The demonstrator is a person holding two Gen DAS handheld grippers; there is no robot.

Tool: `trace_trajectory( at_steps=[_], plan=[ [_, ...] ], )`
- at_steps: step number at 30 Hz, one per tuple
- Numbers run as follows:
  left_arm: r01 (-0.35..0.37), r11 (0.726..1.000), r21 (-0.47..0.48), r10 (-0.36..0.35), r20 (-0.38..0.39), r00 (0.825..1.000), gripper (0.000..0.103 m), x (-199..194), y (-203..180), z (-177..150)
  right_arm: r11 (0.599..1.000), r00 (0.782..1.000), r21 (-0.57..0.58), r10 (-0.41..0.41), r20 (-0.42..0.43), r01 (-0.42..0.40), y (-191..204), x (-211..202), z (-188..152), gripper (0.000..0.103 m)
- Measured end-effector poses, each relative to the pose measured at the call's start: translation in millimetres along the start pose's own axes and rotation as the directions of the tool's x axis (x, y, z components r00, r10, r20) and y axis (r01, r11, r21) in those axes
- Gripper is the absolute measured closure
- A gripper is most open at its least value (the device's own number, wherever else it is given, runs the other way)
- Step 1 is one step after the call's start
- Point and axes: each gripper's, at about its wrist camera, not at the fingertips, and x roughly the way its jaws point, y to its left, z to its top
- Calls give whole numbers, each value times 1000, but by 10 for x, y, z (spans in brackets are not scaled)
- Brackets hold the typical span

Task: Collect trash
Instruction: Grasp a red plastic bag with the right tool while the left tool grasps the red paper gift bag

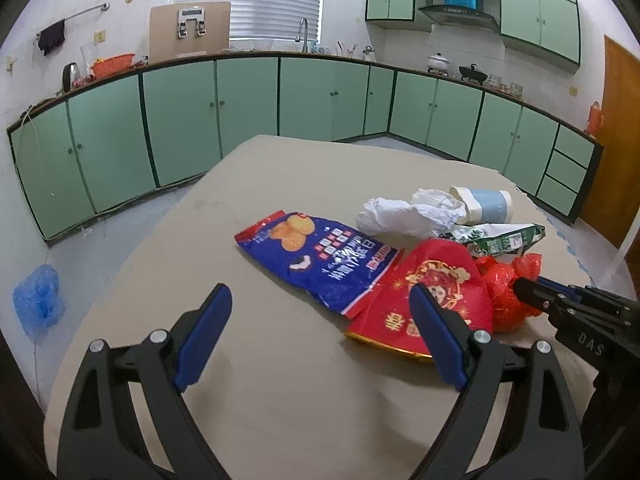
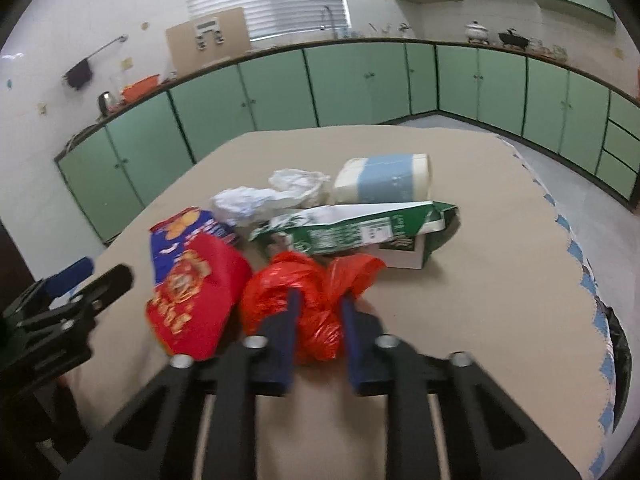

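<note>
A pile of trash lies on the beige table (image 1: 280,360): a blue snack bag (image 1: 316,256), a red packet (image 1: 432,296), a crumpled red plastic bag (image 2: 308,300), a green and white carton (image 2: 352,228), crumpled white paper (image 2: 264,196) and a paper cup (image 2: 384,180) on its side. My left gripper (image 1: 320,304) is open and empty, just short of the blue bag and red packet. My right gripper (image 2: 320,300) is shut on the red plastic bag (image 1: 504,292), fingers on either side of it.
Green kitchen cabinets (image 1: 240,112) run along the walls behind the table. A blue plastic bag (image 1: 38,300) lies on the floor at the left. The table's right edge (image 2: 576,248) has a jagged blue and white border. An orange door (image 1: 620,120) stands at the far right.
</note>
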Motion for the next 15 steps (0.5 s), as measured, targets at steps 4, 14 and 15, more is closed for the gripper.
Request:
trace_trajectory(
  at_steps=[4, 14, 15],
  plan=[
    [26, 1000, 13, -26, -5, 1000, 16, 15, -91, -14, 999, 999, 50, 0, 38, -1, -107, -186, -6, 95],
    [82, 996, 21, -81, -29, 996, 15, -8, -432, -118, 995, 991, 56, -92, 96, 87, -407, -533, -9, 97],
    [82, 996, 33, -81, -30, 996, 15, -2, -471, -127, 994, 991, 60, -93, 94, 88, -430, -534, -22, 97]
  ],
)
